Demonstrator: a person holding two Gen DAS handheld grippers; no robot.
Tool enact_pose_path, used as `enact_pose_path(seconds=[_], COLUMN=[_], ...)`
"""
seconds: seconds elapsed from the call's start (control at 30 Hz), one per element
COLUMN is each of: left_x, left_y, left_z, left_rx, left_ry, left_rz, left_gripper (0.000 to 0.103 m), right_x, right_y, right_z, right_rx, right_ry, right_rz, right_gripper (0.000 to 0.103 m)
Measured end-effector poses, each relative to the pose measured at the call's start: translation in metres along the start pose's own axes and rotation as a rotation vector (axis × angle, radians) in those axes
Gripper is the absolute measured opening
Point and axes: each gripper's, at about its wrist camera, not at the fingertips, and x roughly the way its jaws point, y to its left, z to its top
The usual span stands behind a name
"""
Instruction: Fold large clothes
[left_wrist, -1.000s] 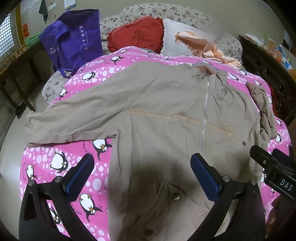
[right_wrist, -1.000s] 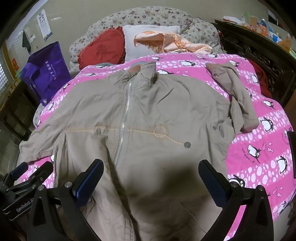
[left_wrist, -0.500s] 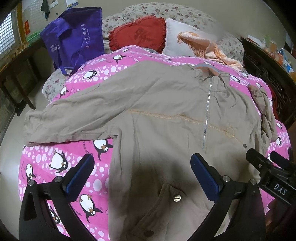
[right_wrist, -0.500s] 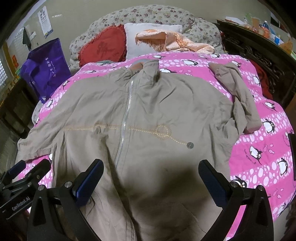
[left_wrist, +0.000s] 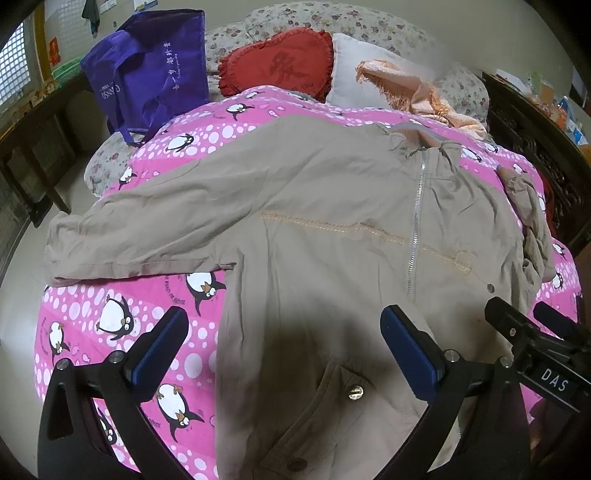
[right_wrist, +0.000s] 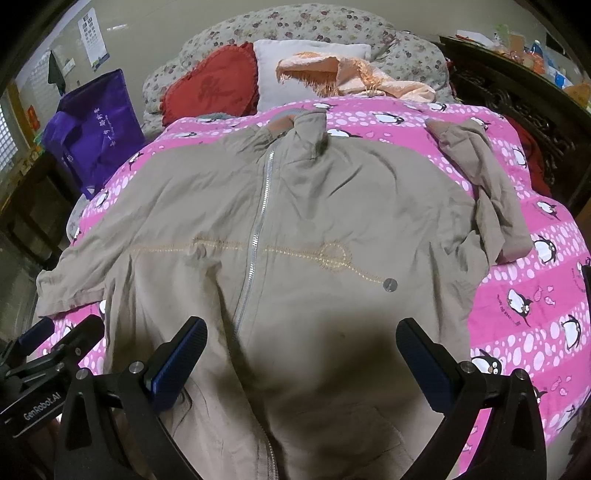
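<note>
Beige zip jacket (right_wrist: 295, 229) spread front-up on penguin quilt (right_wrist: 524, 295), zipped, no fold made yet. One sleeve (left_wrist: 140, 236) laid out, other sleeve (right_wrist: 491, 192) bunched. My left gripper (left_wrist: 284, 347) and right gripper (right_wrist: 301, 350) spread wide above hem, holding nothing.

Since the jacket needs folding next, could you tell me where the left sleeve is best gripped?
Probably at the cuff end of the left sleeve, coming in from the bed's left edge with the left hand-held gripper. The sleeve lies flat and stretched outward on the pink penguin quilt, so its end is free to pinch and carry across the jacket.
</note>
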Motion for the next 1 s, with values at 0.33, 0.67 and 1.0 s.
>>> enact_pose_path(seconds=[0.33, 0.67, 1.0], left_x=[0.004, 0.007, 0.009], left_y=[0.001, 0.005, 0.014], left_z=[-0.001, -0.004, -0.004], left_rx=[0.005, -0.006, -0.021], left_ry=[0.007, 0.015, 0.023], left_rz=[0.012, 0.014, 0.026], left_gripper=[0.103, 0.103, 0.103], right_x=[0.003, 0.006, 0.008], right_y=[-0.001, 0.001, 0.006], right_z=[-0.002, -0.002, -0.005], right_rx=[0.007, 0.003, -0.008], right_ry=[0.011, 0.016, 0.029], right_rz=[0.003, 0.005, 0.012], right_gripper=[0.103, 0.103, 0.103])
